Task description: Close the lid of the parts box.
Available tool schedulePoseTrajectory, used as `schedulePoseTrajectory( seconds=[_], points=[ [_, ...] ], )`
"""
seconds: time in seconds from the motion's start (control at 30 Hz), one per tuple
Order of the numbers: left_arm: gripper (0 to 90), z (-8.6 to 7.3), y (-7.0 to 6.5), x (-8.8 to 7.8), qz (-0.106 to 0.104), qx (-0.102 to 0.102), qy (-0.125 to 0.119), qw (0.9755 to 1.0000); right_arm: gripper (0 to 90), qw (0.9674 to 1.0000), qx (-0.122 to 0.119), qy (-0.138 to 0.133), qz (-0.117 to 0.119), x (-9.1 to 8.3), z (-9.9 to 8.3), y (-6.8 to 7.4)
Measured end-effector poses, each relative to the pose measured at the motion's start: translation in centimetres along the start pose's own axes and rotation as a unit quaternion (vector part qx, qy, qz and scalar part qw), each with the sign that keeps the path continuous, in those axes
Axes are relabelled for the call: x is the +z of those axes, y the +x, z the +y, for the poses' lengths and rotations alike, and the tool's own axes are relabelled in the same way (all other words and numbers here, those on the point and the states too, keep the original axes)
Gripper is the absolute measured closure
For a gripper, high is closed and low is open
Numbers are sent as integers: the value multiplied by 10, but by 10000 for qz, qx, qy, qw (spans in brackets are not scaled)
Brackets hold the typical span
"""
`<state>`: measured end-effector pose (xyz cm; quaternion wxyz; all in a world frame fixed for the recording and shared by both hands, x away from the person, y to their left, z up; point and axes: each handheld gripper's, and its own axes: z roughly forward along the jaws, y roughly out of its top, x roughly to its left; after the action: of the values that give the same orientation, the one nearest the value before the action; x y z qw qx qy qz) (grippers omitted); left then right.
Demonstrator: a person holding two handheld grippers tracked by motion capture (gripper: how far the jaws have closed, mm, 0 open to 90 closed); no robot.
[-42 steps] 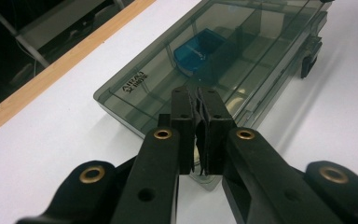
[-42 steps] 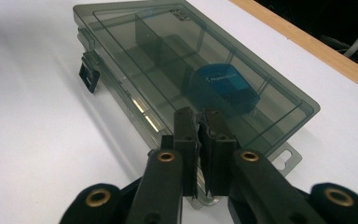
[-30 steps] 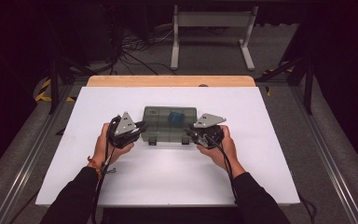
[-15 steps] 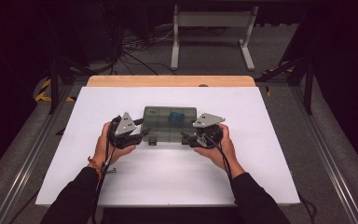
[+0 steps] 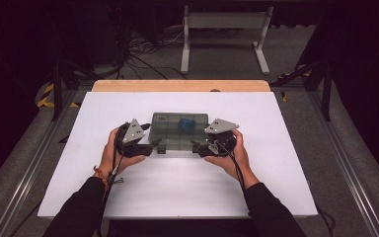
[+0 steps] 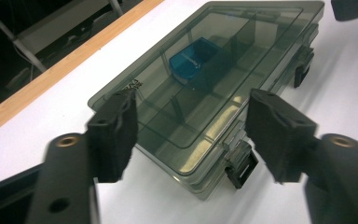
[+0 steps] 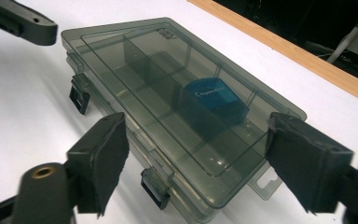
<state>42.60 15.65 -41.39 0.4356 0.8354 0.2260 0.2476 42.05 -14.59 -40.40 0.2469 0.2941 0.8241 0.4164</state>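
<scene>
White table top (image 5: 276,187) is carrying a smoky translucent plastic compartment box (image 5: 177,131), lid down, sitting mid-table between the hands with a small blue block (image 5: 184,124) inside one compartment. Left gripper (image 6: 186,135) and right gripper (image 7: 193,163) are each flanking a near corner — jaws have just been opening, standing wide now, pads gripping nothing. Risk: the two black front latches (image 6: 240,169) are looking unfastened, so lifting by the lid edge could be popping it open and tipping the block out.
</scene>
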Motion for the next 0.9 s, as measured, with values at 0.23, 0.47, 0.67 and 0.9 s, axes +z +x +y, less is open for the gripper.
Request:
schedulePoseTrajectory(
  seconds=[0.23,0.47,0.67,0.9],
  points=[
    [228,0,-1,1,5,-44,-37,10000,123,9999,2,36,-135,2,0,0],
    [104,0,-2,3,-78,-144,-160,9997,40,9994,68,39,-340,5,0,1],
    [40,0,-5,3,-193,-115,-243,9995,31,9993,13,38,-374,5,0,3],
    [19,0,-8,3,-183,-68,-316,9993,32,9995,28,-24,-323,3,0,3]
  ],
)
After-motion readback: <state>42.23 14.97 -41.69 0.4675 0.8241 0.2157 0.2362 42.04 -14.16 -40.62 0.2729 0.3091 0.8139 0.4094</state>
